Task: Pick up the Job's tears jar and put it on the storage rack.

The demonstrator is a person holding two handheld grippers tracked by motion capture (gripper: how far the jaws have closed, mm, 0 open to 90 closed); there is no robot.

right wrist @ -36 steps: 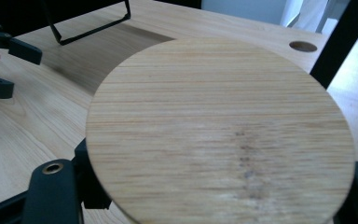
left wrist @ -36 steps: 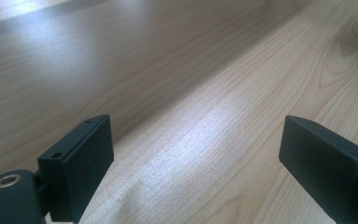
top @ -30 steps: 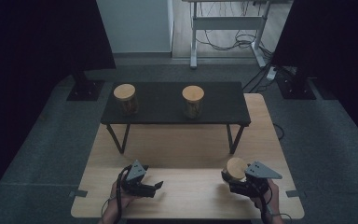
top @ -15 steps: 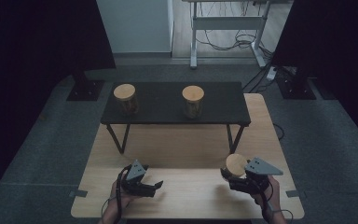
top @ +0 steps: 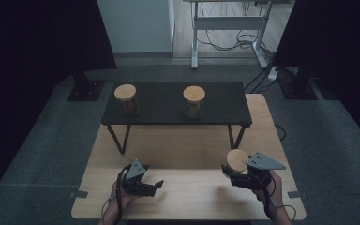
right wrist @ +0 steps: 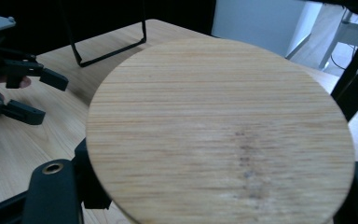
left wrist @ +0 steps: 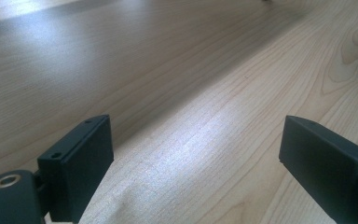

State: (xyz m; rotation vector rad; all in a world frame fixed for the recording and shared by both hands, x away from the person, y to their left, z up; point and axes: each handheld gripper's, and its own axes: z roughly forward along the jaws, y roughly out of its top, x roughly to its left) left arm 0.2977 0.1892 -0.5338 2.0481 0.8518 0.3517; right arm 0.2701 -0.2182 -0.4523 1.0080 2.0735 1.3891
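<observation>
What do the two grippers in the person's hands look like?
Both are black hand-held tools. The left gripper and the right gripper each carry a grey three-cornered plate on top. The left one's fingers are flat black blocks with small screw holes. A dark cable trails from each toward the person.

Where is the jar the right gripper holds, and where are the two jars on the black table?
held jar (right wrist: 219,130), right gripper view, middle of its wooden lid.
left jar (top: 125,92), high view, its wooden lid.
right jar (top: 194,93), high view, its wooden lid.
</observation>
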